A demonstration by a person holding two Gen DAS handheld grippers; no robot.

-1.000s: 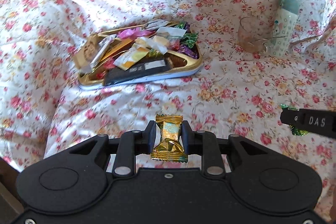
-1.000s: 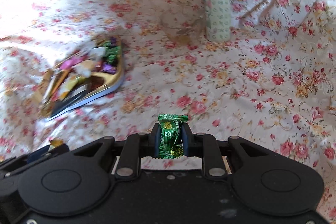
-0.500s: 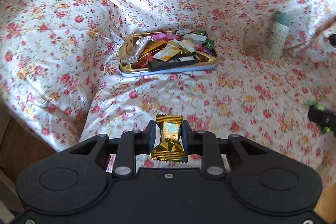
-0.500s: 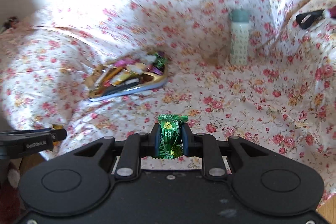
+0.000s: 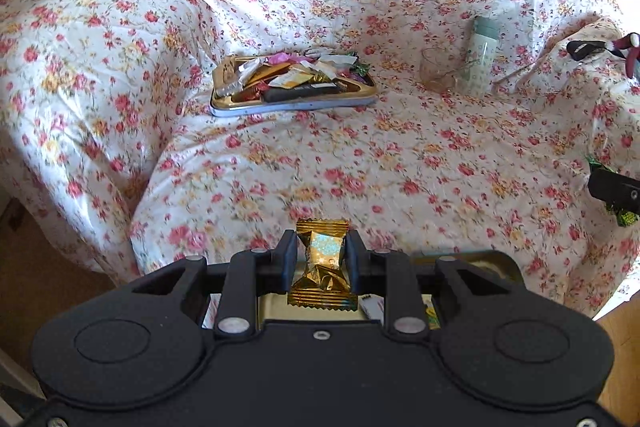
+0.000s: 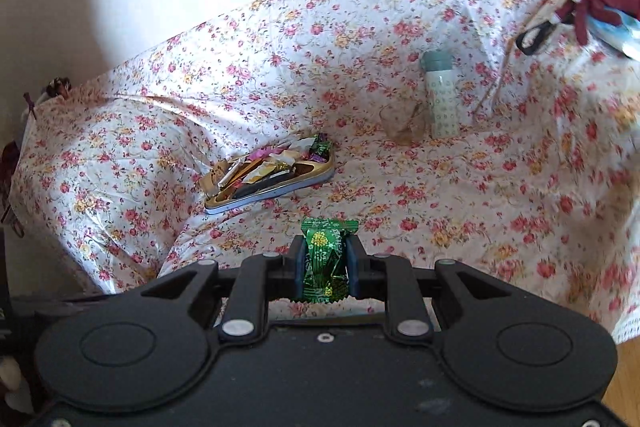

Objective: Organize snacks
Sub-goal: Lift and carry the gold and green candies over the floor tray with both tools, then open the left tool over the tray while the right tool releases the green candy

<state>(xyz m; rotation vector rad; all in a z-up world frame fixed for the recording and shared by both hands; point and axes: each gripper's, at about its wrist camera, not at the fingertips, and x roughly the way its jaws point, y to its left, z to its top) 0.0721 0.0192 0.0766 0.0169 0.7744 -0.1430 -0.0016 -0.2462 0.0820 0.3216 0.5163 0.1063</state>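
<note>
2 sweets are in hand at this moment, 1 per gripper. The left gripper is closed on a gold sweet, its pads pressed to the wrapper's sides. The right gripper is clamped tighter on a green sweet. Both hang above the near edge of the floral cloth, well apart from the gold tray farther back, which is heaped with mixed wrappers. Under the left gripper a second gold-rimmed tin shows, only partly visible; I judge it the likely place for sorted sweets, though its contents are mostly hidden. Neither sweet is set down yet, and the heaped tray suggests most of the sorting is left.
</note>
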